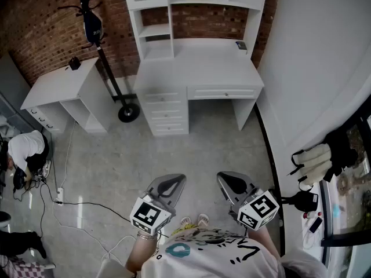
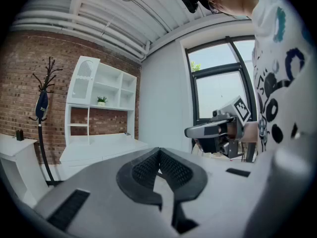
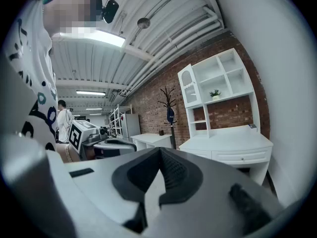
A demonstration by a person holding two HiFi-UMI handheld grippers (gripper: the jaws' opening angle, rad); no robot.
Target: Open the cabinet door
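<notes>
- While the approach has hardly begun, the left tongs (image 1: 170,185) and right tongs (image 1: 233,184) are both pressed shut and empty. They hang over the grey floor (image 1: 191,155), well apart from the white shelf unit (image 1: 191,16) on the white bench with drawers (image 1: 197,68).
- The white arched glass-fronted cabinet door (image 2: 82,81) appears closed at the unit's upper left. Reaching it likely calls for stepping forward, raising one pair of tongs and spreading it at the door's edge.
- Only the gripper views show the arch face-on. The head view, looking steeply down, shows the floor gap instead.
</notes>
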